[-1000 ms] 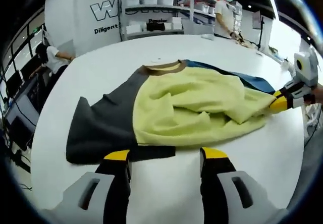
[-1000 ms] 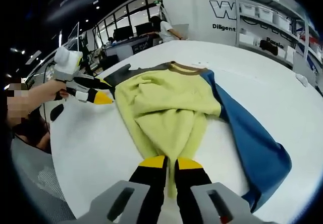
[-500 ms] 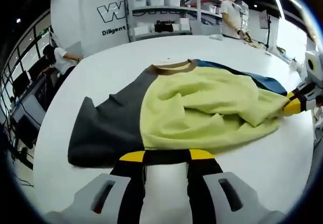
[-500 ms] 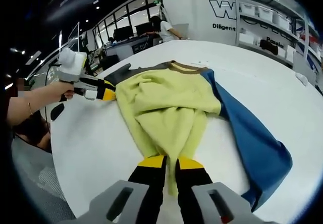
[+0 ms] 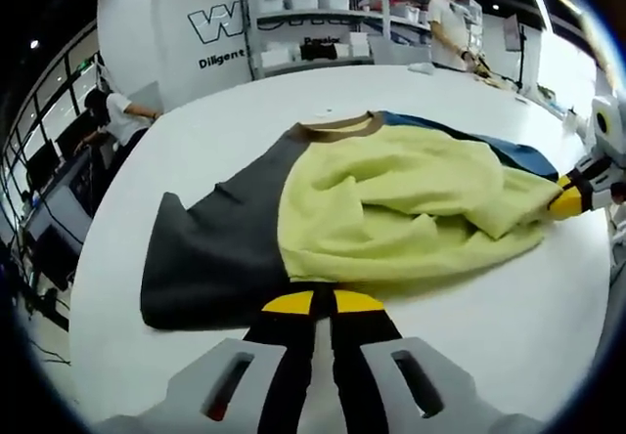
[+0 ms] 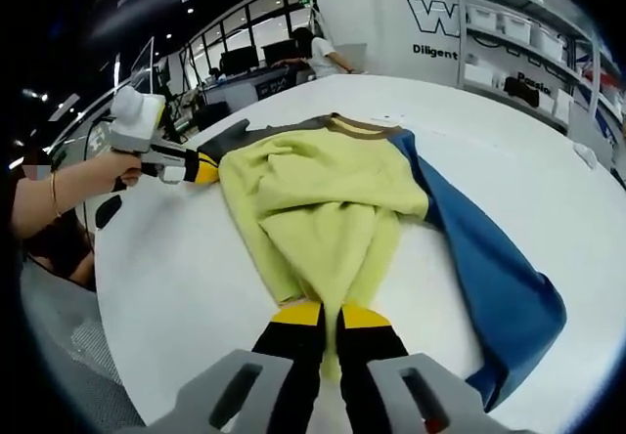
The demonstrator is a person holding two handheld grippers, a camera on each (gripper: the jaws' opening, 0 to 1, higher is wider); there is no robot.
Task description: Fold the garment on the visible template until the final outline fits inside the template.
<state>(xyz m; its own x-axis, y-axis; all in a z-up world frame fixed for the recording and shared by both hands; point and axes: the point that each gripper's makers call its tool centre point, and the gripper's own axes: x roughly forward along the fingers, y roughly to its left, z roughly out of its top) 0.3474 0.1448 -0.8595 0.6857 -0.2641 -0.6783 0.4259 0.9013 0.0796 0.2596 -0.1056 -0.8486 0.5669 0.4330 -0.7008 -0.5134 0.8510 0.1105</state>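
A garment lies spread on the white table [image 5: 245,111], with a dark grey side [image 5: 210,248], a rumpled yellow-green middle [image 5: 391,199] and a blue side [image 5: 509,152]. It has a brown collar [image 5: 342,123] at the far end. My left gripper [image 5: 313,302] is shut on the garment's near hem, where grey meets yellow. In the right gripper view the left gripper [image 6: 201,167] is held by a hand at the garment's left edge. My right gripper [image 6: 321,315] is shut on a bunched fold of the yellow fabric [image 6: 313,199]. The blue side [image 6: 489,268] lies flat to its right. The right gripper [image 5: 570,200] also shows in the left gripper view.
Shelves with white bins [image 5: 303,23] stand beyond the table, and a person [image 5: 450,23] works at its far end. Another person [image 5: 117,116] sits by desks and monitors on the left. The table's rounded edge [image 6: 137,336] runs close to my right gripper.
My left gripper's jaws have gone from wide open to shut on the near hem. The right gripper has stayed shut on the yellow fabric, hardly moving.
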